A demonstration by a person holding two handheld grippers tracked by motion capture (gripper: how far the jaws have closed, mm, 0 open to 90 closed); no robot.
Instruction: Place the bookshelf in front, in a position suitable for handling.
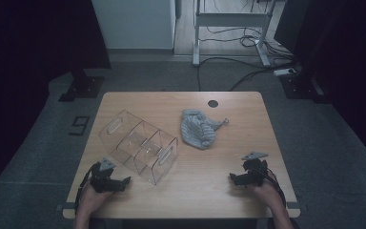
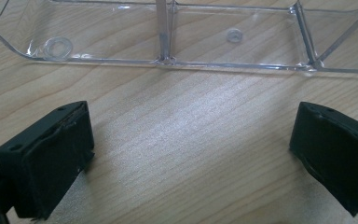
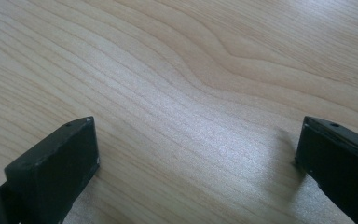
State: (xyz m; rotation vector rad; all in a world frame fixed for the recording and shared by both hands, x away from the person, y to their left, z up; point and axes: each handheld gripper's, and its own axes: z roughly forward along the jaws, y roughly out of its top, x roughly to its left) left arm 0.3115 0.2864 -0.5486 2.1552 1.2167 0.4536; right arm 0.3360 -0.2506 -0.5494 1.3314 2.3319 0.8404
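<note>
Fingers (image 2: 51, 158) of the left gripper (image 1: 116, 183) stand wide apart with nothing between them, low over the bare table (image 1: 219, 191); just ahead lies a clear plastic organizer (image 1: 139, 147) with three compartments, nothing visible inside them. The right gripper (image 1: 242, 178) rests near the table's front right edge, its fingers (image 3: 56, 172) likewise spread and empty over plain wood. Farther out, near the middle of the table and well apart from both grippers, sits one grey knitted hat (image 1: 198, 128), crumpled, just to the right of the organizer. One organizer, one hat, two grippers, one dark round hole (image 1: 213, 103) at the table's far edge. The likely risks: the light, see-through organizer could slide or tip if a finger nudges its wall, and the soft hat may bunch, trail its loose cord, or snag on a divider.
</note>
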